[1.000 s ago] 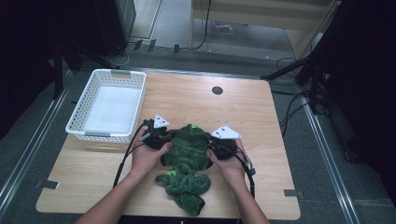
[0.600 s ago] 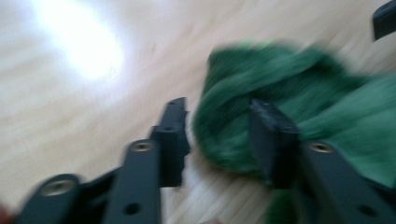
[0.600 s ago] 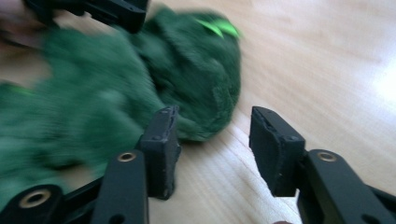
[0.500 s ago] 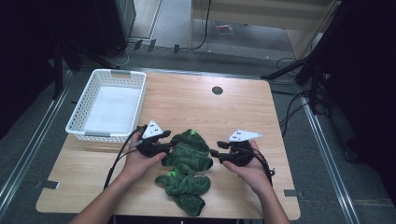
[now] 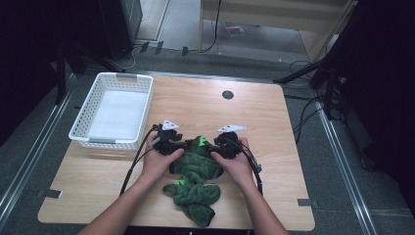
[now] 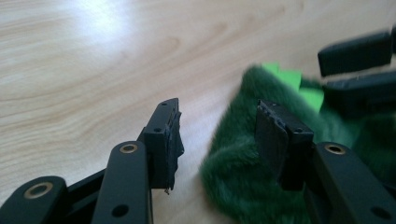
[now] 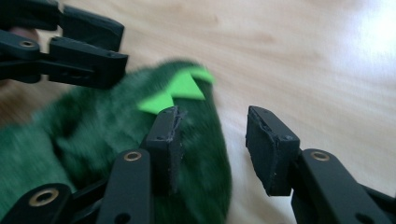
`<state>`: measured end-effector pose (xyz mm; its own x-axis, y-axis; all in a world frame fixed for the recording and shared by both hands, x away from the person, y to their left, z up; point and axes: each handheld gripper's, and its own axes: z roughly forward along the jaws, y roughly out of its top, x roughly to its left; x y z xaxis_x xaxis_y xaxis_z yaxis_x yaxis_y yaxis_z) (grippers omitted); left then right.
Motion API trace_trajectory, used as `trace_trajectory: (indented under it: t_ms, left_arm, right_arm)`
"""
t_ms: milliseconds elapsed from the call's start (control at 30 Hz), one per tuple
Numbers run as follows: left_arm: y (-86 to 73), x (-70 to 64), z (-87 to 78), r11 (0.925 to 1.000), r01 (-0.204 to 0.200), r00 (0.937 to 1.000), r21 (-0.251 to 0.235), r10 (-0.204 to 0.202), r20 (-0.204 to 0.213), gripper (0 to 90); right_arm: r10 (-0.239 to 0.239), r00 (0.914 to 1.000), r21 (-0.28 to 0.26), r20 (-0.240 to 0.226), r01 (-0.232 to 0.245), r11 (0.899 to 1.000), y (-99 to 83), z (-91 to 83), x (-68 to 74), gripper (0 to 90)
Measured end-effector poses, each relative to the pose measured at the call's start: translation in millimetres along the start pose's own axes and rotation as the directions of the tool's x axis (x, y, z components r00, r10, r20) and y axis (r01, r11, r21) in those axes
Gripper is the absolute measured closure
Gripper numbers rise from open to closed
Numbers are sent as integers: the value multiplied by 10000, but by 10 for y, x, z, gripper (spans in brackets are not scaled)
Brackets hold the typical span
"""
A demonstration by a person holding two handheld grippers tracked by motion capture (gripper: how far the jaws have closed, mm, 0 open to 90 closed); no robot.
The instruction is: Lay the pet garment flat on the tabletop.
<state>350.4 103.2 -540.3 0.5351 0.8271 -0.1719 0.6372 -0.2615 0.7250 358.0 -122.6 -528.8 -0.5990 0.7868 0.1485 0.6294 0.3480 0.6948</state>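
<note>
A dark green plush toy (image 5: 195, 169) with bright green felt spikes (image 5: 200, 142) lies crumpled near the table's front edge. My left gripper (image 5: 186, 145) is at the toy's upper left and my right gripper (image 5: 209, 146) at its upper right, tips almost meeting over the spikes. In the left gripper view the left gripper (image 6: 219, 140) is open, with the plush edge (image 6: 238, 182) between its jaws and the right gripper (image 6: 357, 70) beyond. In the right gripper view the right gripper (image 7: 212, 140) is open, its left jaw over the plush (image 7: 84, 140), with the left gripper (image 7: 105, 44) opposite.
A white slatted basket (image 5: 84, 132) stands at the table's left, close behind my left hand. A round dark grommet (image 5: 227, 94) sits in the wooden tabletop (image 5: 254, 122) towards the back. Cables trail from both grippers along the forearms.
Half a second ago the two grippers were spread apart on either side of the toy. Both have since moved inward and now meet at its top, near the spikes.
</note>
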Motion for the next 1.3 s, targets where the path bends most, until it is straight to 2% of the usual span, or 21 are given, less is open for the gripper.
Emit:
trace_trajectory:
  t_ms: [167, 267, 367, 433, 500, 533, 567, 600, 633, 700, 733, 767, 800, 833, 867, 900, 1033, 1133, 1200, 1233, 1300]
  left_arm:
    - [-17, -82, 8, 9981, -397, 9992, 474, 399, -36, 504]
    - [-14, -103, 6, 9952, -770, 9970, 611, 764, 117, 592]
    - [-24, -139, -7, 9901, -1273, 9918, 600, 1263, 200, 800]
    - [-19, -156, -67, 9906, -1345, 9909, 238, 1343, 114, 869]
    - [18, -167, -205, 9902, -1279, 9916, -554, 1287, 122, 879]
    - [81, -202, -418, 9739, -1609, 9864, -1600, 1644, 87, 879]
    - [81, -202, -418, 9739, -1609, 9864, -1600, 1644, 87, 879]
    - [117, -226, -539, 9591, -1812, 9824, -2175, 1866, 42, 879]
    - [159, -251, -664, 9441, -2027, 9778, -2598, 2095, -17, 879]
    - [234, -303, -882, 9162, -2233, 9722, -3328, 2338, -87, 881]
    - [287, -348, -1034, 8962, -2301, 9699, -3792, 2432, -137, 881]
    - [328, -387, -1156, 8800, -2386, 9672, -4106, 2535, -188, 881]
    - [365, -428, -1271, 8649, -2455, 9643, -4378, 2641, -190, 881]
    - [398, -472, -1375, 8529, -2513, 9617, -4575, 2735, -184, 881]
    - [424, -513, -1473, 8414, -2580, 9589, -4748, 2832, -190, 881]
    - [439, -542, -1538, 8322, -2569, 9577, -4913, 2874, -139, 881]
    - [473, -691, -1858, 8073, -2570, 9507, -5312, 3100, 113, 880]
    - [455, -785, -2067, 7905, -2543, 9430, -5572, 3306, 387, 880]
    - [436, -850, -2211, 7779, -2588, 9349, -5727, 3508, 540, 879]
    - [424, -881, -2281, 7723, -2611, 9310, -5791, 3599, 603, 879]
    - [396, -924, -2387, 7611, -2645, 9227, -5923, 3783, 739, 877]
  right_arm:
    - [-289, 9996, 250, -53, 290, 9993, -94, -20, -3, 586]
    - [-582, 9983, 177, 55, 581, 9982, -145, -9, 19, 677]
    - [-858, 9963, 74, 86, 857, 9963, -190, -21, 60, 853]
    - [-1253, 9919, -24, 193, 1254, 9921, -207, -43, 79, 898]
    - [-1229, 9914, -991, 455, 1269, 9870, -156, -236, 105, 900]
    - [-1249, 9913, -1509, 405, 1296, 9800, -116, -343, 117, 900]
    - [-1249, 9913, -1509, 405, 1296, 9800, -116, -343, 117, 900]
    - [-1613, 9860, -2441, 423, 1668, 9553, -20, -584, 171, 900]
    - [-1613, 9860, -2441, 423, 1668, 9553, -20, -584, 171, 900]
    - [-2162, 9745, -3377, 591, 2234, 9144, 117, -924, 283, 900]
    - [-2162, 9745, -3377, 591, 2234, 9144, 117, -924, 283, 900]
    - [-2293, 9714, -3708, 612, 2354, 8984, 177, -1068, 335, 900]
    - [-2436, 9674, -4173, 699, 2501, 8737, 256, -1284, 424, 900]
    - [-2503, 9654, -4366, 734, 2568, 8622, 287, -1383, 471, 900]
    - [-2503, 9654, -4366, 734, 2568, 8622, 287, -1383, 471, 900]
    - [-2641, 9611, -4662, 803, 2704, 8423, 329, -1540, 547, 900]
    - [-2864, 9535, -5280, 940, 2916, 7976, 358, -1873, 719, 900]
    - [-2924, 9515, -5479, 954, 2955, 7826, 346, -2001, 783, 900]
    - [-3156, 9436, -5828, 1000, 3126, 7500, 300, -2257, 910, 900]
    - [-3156, 9436, -5828, 1000, 3126, 7500, 300, -2257, 910, 900]
    - [-3305, 9386, -5989, 994, 3216, 7334, 265, -2409, 998, 900]
